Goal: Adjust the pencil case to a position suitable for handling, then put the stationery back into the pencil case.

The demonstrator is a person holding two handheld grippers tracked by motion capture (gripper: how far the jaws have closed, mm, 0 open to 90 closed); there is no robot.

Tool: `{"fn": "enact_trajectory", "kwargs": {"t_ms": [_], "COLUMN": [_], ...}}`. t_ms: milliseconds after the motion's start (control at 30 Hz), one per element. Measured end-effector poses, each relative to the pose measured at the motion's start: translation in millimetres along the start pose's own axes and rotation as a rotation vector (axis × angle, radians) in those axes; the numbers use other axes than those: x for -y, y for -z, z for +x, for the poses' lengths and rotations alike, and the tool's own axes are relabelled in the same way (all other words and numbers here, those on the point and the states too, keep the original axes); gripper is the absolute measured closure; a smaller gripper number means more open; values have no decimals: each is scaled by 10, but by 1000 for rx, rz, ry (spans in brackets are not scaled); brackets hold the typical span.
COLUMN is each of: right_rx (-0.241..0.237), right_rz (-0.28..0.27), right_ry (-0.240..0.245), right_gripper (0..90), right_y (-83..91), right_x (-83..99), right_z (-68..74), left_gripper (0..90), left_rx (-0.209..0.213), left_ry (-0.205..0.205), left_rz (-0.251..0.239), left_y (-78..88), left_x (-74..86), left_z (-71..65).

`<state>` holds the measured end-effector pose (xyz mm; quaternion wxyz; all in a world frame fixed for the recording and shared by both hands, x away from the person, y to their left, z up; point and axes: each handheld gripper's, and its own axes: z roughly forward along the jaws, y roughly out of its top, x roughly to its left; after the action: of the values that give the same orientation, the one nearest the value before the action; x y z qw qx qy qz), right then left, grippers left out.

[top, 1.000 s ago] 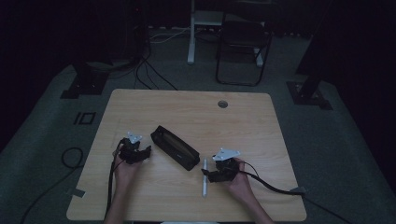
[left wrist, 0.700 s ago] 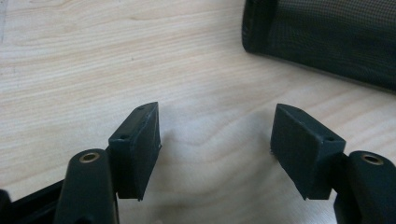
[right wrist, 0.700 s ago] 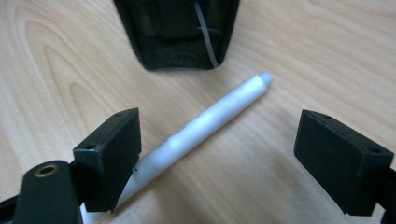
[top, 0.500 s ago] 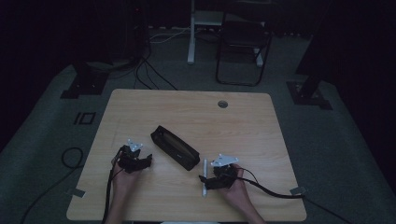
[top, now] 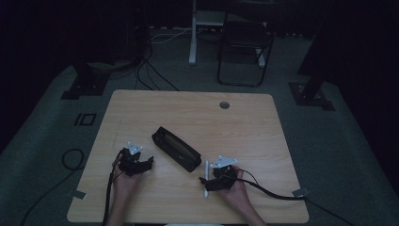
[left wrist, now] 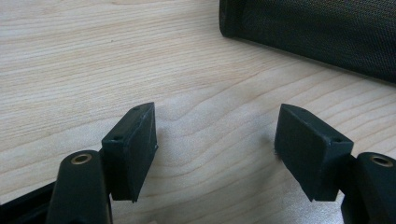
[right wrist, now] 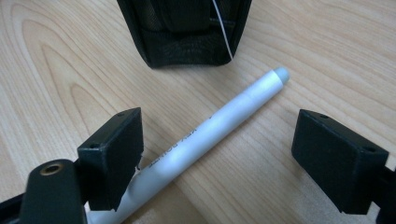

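We judge the white marker pen (right wrist: 205, 135) light, stiff and slippery, so we should grasp its barrel middle. The right gripper (right wrist: 224, 158) is released around it; the left gripper (left wrist: 217, 149) is released over bare bench (left wrist: 70, 60), near the black mesh pencil case (left wrist: 317, 32).

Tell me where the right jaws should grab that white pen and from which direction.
Grip the white pen mid-barrel, coming straight down from above with the jaws across its width. It lies flat on the table, slim and round, its tip close to the black case, so the middle looks clearest.

A dim room is lying around a wooden table (top: 141, 108) standing on grey carpet (top: 339, 141). A folding chair (top: 244, 47) and white post (top: 193, 33) are standing behind it, with cables (top: 150, 70) trailing nearby.
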<state>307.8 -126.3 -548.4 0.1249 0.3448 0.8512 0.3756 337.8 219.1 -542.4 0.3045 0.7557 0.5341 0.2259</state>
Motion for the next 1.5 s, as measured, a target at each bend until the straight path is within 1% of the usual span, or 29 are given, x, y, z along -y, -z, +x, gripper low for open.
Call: {"fn": "enact_trajectory", "kwargs": {"t_ms": [267, 367, 400, 567, 633, 767, 833, 900, 1033, 1100, 1167, 1200, 1267, 1333, 1500], "right_rx": [28, 28, 20, 18, 29, 30, 29, 41, 41, 40, 37, 37, 33, 36, 40], "right_rz": [16, 19, 17, 16, 20, 20, 22, 29, 33, 35, 43, 49, 61, 72, 83], "right_ry": [30, 38, 44, 34, 35, 27, 25, 22, 23, 16, 6, 2, 18, 34, 25], "right_gripper": [167, 170, 217, 299, 333, 414, 454, 479, 547, 546, 475, 472, 473, 525, 642], "right_y": [6, 9, 26, 81, 101, 137, 151, 161, 174, 188, 209, 223, 261, 289, 326], "right_x": [9, 13, 18, 41, 48, 59, 62, 60, 56, 63, 74, 85, 110, 125, 132], "right_z": [-1, 3, -4, -86, -126, -189, -216, -236, -263, -282, -295, -292, -270, -253, -278], "left_gripper": [300, 300, 299, 298, 298, 297, 297, 297, 297, 297, 297, 297, 297, 297, 297], "left_rx": [2, 5, 4, 6, 7, 4, 4, 4, 4, 4, 4, 4, 4, 4, 6], "left_ry": [-3, -2, -3, -3, -4, -2, -2, -2, -1, -1, -1, -1, -1, -1, -4], "left_rz": [-4, -6, -5, -9, -10, -11, -12, -12, -14, -14, -14, -14, -14, -14, -14], "left_y": [-9, -19, -21, -26, -26, -27, -28, -27, -27, -27, -27, -27, -27, -28, -31], "left_x": [-4, -12, -14, -13, -13, -13, -12, -11, -9, -9, -8, -8, -8, -9, -12], "left_z": [-2, -8, -9, -16, -15, -18, -19, -19, -19, -19, -20, -19, -19, -20, -27]}}
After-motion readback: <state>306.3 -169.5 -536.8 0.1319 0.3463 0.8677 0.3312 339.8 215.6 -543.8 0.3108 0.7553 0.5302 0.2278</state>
